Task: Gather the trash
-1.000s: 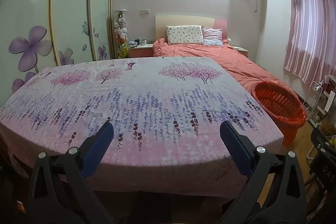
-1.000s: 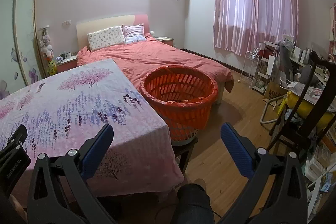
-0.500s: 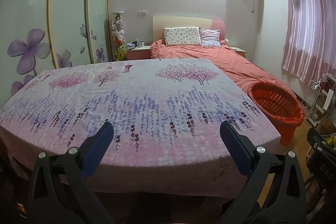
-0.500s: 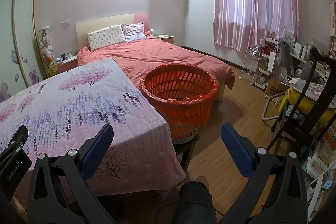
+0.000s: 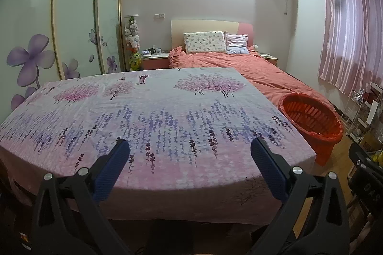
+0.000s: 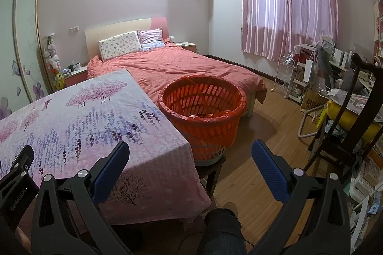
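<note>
From the left wrist view, we see a table draped in a pink and lilac cloth printed with trees and lavender sprigs [image 5: 155,116], its top bare. Beyond it lies a bed with a salmon-red quilt [image 5: 244,66], two pillows against a pale headboard. At the table's right edge stands the round orange slatted plastic basket lined with a red bag [image 5: 311,116], touching or nearly touching the cloth. A sliding wardrobe with purple flower decals [image 5: 31,63] fills the left wall and pink striped curtains [image 5: 347,27] hang on the right. Our left gripper [image 5: 190,154] hovers level over the table's near edge, its blue-padded fingers spread wide with nothing between them.

From the right wrist view, the basket [image 6: 203,109] sits on a dark low stool between table corner and bed. A dark wooden chair [image 6: 347,125] and cluttered shelves crowd the right side, over wooden flooring. Our right gripper [image 6: 190,154] points toward the basket, jaws wide apart and empty; a dark-trousered knee [image 6: 222,228] shows below. The left gripper's black body [image 6: 16,178] sits at the left edge.
</note>
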Available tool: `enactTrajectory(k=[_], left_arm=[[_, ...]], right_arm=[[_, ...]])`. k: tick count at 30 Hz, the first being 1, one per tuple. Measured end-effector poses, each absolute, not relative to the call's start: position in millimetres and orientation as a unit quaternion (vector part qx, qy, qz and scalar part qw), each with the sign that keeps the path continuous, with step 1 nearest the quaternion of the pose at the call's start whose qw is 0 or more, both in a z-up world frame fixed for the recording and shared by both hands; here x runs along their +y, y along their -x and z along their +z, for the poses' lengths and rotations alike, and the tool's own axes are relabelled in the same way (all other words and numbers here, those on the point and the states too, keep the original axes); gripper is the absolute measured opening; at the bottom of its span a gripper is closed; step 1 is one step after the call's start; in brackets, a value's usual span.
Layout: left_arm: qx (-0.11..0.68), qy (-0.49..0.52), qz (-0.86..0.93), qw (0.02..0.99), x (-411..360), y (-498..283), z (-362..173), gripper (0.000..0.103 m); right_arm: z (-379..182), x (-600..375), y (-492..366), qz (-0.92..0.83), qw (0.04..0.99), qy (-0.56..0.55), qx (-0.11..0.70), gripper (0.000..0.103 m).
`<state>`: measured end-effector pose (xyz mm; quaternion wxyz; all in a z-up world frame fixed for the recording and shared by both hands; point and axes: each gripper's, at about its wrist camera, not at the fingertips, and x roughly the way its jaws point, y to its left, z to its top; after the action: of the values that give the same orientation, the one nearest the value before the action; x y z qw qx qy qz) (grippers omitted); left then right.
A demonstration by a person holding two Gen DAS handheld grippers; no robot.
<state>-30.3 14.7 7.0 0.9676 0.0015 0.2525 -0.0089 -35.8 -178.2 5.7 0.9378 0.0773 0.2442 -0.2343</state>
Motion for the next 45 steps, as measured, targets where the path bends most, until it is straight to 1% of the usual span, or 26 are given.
enactTrajectory(k=[45], left_arm=[[0.240,0.001,-0.038,0.970,9.3,36.0,14.7,0.099]], right_arm=[[5.2,-180.7,36.2,-0.236,0.937,-0.081,0.245,0.101]])
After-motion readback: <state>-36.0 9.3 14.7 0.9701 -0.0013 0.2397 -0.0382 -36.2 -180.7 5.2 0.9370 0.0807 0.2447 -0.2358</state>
